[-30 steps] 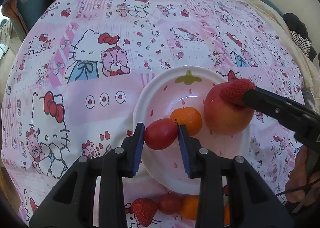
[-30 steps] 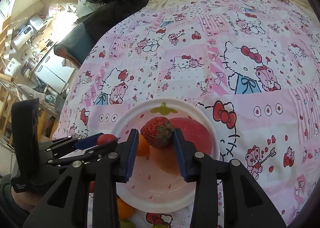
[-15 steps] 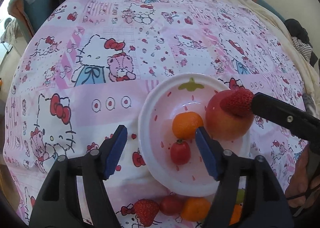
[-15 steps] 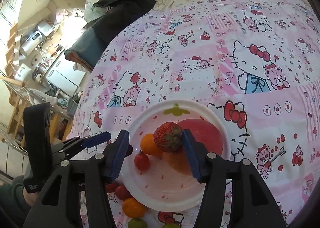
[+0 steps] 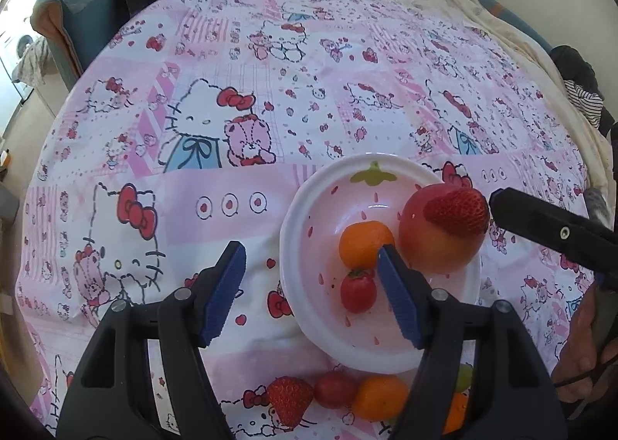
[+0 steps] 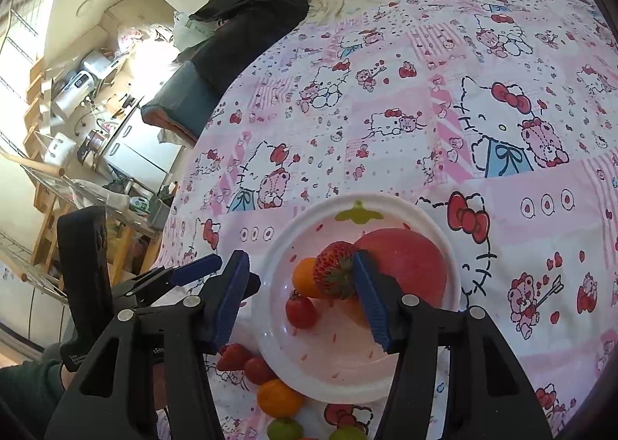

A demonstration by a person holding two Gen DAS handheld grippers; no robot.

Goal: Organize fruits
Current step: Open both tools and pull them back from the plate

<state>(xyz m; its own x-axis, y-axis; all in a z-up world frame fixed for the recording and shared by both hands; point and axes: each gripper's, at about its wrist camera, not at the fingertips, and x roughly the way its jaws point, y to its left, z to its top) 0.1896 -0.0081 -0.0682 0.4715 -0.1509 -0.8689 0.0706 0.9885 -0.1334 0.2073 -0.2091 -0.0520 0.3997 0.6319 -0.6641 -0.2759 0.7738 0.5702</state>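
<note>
A white strawberry-print plate [image 5: 293, 216] lies on the pink cartoon-cat bedspread. On it are a mandarin [image 5: 363, 243], a cherry tomato [image 5: 358, 291] and a big red apple [image 5: 436, 247] with a strawberry [image 5: 457, 212] resting on top. My left gripper [image 5: 311, 248] hangs open over the plate's left half, its pads touching nothing; the tomato lies free near its right finger. My right gripper [image 6: 301, 258] is open too. The strawberry [image 6: 334, 270] sits against its right finger only, and the left pad is well clear of it.
Loose fruit lies on the spread by the plate's near rim: a strawberry [image 5: 289, 399], a tomato [image 5: 334, 388], a mandarin [image 5: 380, 397] and green fruit [image 6: 284, 430]. A person's hand [image 5: 579, 355] holds the right gripper. Dark clothes [image 6: 247, 15] lie at the bed's far edge.
Both grippers have opened. The left one let the cherry tomato drop onto the plate. The right one let go of the strawberry, which now rests on the apple.
</note>
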